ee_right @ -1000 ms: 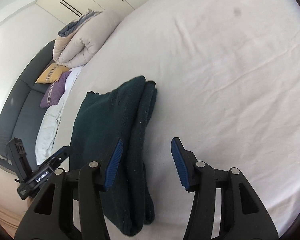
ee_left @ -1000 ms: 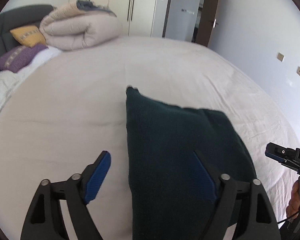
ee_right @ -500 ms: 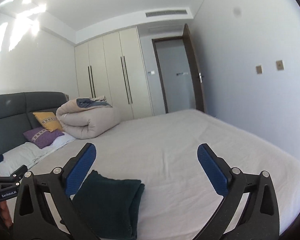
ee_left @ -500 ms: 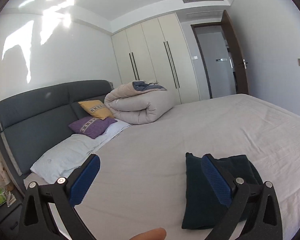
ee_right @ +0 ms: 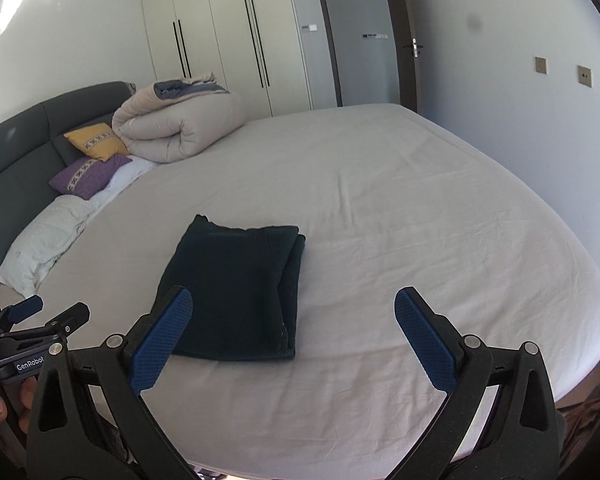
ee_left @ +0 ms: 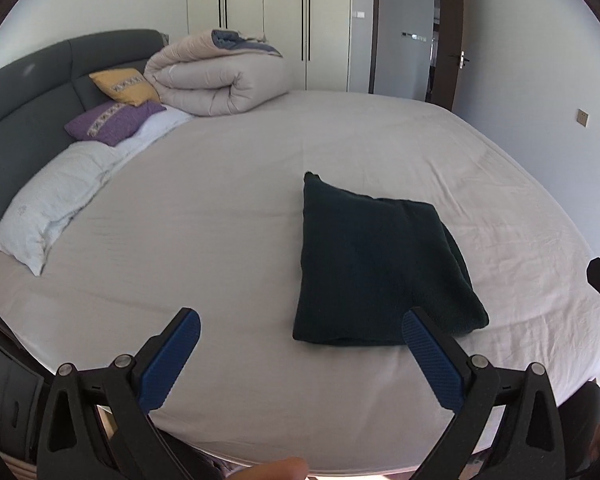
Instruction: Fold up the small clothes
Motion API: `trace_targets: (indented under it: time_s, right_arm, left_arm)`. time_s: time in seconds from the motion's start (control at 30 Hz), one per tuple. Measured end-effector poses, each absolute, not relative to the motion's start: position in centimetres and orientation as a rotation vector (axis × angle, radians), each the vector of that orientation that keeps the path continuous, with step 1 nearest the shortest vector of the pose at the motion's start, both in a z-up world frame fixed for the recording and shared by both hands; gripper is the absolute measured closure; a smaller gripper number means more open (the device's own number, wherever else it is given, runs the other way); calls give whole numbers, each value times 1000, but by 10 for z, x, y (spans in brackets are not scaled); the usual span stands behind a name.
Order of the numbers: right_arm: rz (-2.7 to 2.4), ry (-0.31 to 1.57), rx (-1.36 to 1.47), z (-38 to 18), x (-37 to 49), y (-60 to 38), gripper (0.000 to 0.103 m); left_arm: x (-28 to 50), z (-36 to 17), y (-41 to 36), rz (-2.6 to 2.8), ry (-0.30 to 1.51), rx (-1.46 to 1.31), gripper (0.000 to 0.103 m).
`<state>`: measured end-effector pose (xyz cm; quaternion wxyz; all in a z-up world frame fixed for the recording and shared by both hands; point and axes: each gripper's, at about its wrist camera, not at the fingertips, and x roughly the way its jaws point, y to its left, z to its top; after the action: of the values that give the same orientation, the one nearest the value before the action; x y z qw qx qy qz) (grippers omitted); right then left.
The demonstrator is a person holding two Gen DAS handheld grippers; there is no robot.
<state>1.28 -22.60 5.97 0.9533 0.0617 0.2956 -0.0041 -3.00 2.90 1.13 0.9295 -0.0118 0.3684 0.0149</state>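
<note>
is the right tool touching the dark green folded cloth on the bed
Apart. In the right wrist view the right tool stands wide open, pulled back over the bed; the folded cloth lies flat beyond its fingertips, nothing between the blue pads.

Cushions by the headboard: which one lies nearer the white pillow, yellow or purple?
The purple cushion. It lies against the white pillow, while the yellow cushion sits behind it, beside the rolled duvet.

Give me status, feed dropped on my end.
Left gripper open, empty. Right gripper open, empty. Dark green garment folded, flat on bed. Nothing in the way.
</note>
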Motion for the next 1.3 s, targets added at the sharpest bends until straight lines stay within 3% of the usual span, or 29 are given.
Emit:
trace_targets:
  time_s: [0.37,1.3]
  right_arm:
    - [-19,708,114,29,19,-206,0]
    - [2,725,83,23,12,-193,0]
  left_arm:
    - [-26,1,31,-7,815,-46,0]
    - [-26,2,37,4,798,-53,0]
